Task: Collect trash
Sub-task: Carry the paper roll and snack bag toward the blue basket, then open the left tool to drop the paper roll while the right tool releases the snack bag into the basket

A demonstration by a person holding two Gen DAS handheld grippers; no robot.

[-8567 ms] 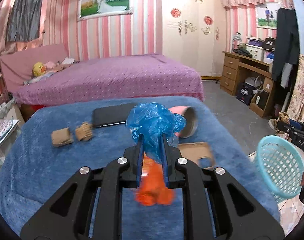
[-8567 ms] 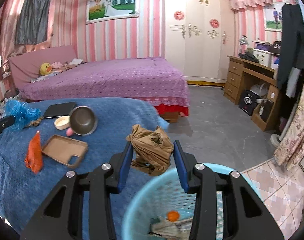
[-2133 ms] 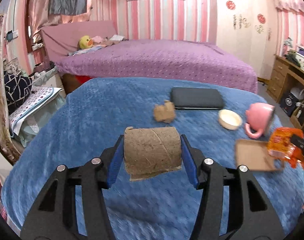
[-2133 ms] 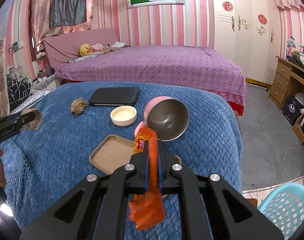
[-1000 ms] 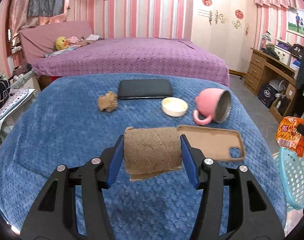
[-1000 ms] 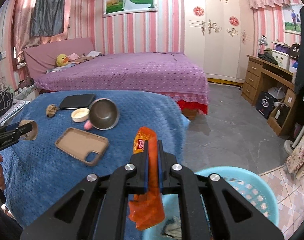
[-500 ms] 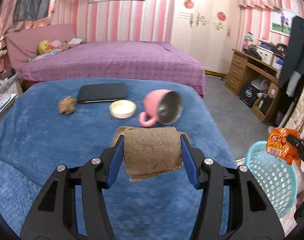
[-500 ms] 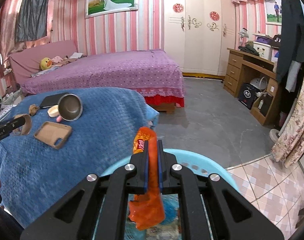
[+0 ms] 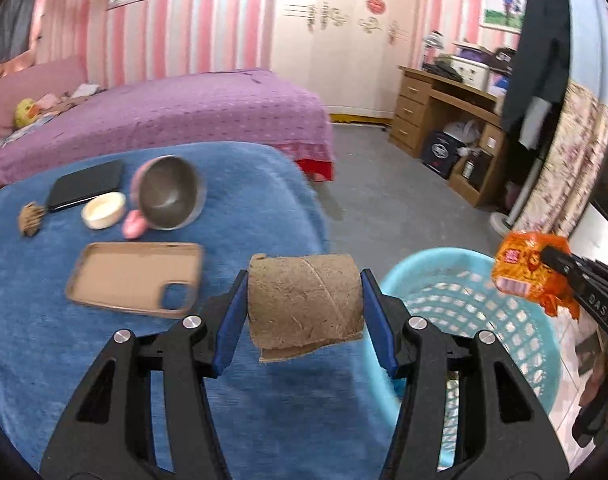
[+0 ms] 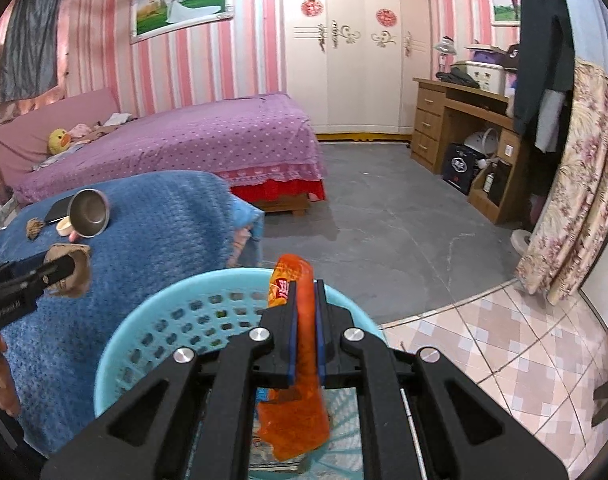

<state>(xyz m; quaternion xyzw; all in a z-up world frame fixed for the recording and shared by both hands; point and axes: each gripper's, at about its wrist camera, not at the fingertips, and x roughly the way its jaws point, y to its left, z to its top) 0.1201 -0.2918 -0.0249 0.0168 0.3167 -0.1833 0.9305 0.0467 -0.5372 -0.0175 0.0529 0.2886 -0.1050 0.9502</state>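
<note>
Orange crinkly snack wrapper (image 10: 300, 420) pinched in my right gripper (image 10: 304, 344) over pale-blue plastic mesh basket (image 10: 164, 312); left gripper (image 9: 304, 312) clamps brown cardboard tube (image 9: 304, 296) short of rim, I judge early release drops it on blue blanket (image 9: 104, 360).

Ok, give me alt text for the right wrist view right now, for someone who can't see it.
The right gripper is shut on an orange snack wrapper directly above a light blue plastic basket on the floor. To the left, the left gripper holds a brown cardboard tube over the blue blanket.
</note>
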